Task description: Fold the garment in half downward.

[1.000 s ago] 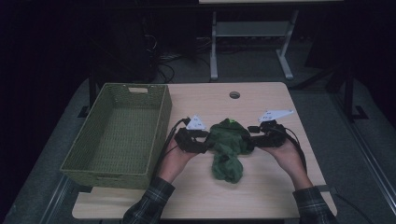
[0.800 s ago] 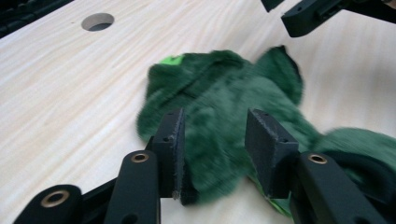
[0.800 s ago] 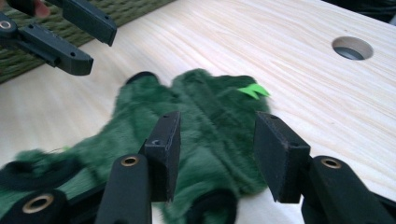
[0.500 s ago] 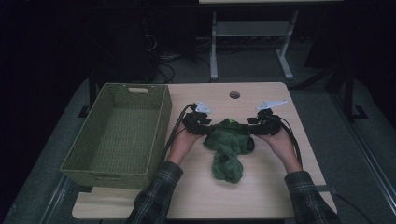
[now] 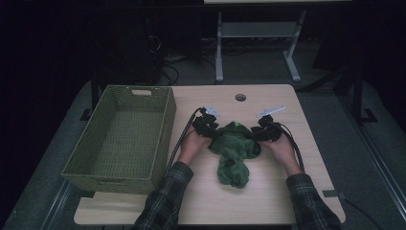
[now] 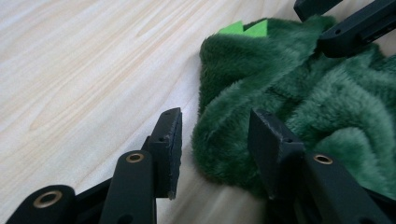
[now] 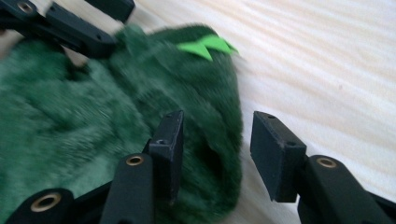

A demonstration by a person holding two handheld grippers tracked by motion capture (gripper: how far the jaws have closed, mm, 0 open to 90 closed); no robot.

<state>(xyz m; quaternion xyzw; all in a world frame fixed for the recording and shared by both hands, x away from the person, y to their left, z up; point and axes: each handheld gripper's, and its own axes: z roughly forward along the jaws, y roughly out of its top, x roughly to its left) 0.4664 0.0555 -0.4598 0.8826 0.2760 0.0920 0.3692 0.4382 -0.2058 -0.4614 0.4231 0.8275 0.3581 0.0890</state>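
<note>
Now both grippers sit lower and farther up the table than in the two earlier high-view frames, one at each side of the green plush garment (image 5: 233, 152). A second ago they held its upper corners nearer the person, with the cloth bunched between them. The left gripper (image 5: 207, 125) has just been opening a little after a brief squeeze; the right gripper (image 5: 264, 129) has just been closing. Neither is clenched.

Left gripper view: jaws parted. A thick fold of the plush (image 6: 289, 93) bulges into the gap from the right-hand jaw's side; the left-hand jaw stands over bare wooden tabletop (image 6: 84, 70). No pad presses the pile, so released.

Right gripper view: jaws parted, the garment's edge (image 7: 140, 112) between them but slack; the right-hand jaw is clear over wood. Released, about to pinch.

Judgement: the garment has been set down with its top edge away from the person and is being re-gripped at its sides, probably for a fold or a lift toward the woven basket (image 5: 158, 124) left of the left gripper.

View differences: the high view gives the whole layout, with the garment trailing toward the person between the forearms and the basket beside it. The gripper views give the jaw gaps, the bright green tabs (image 6: 245, 28) at the far edge, and the other gripper's jaws across the cloth.
</note>
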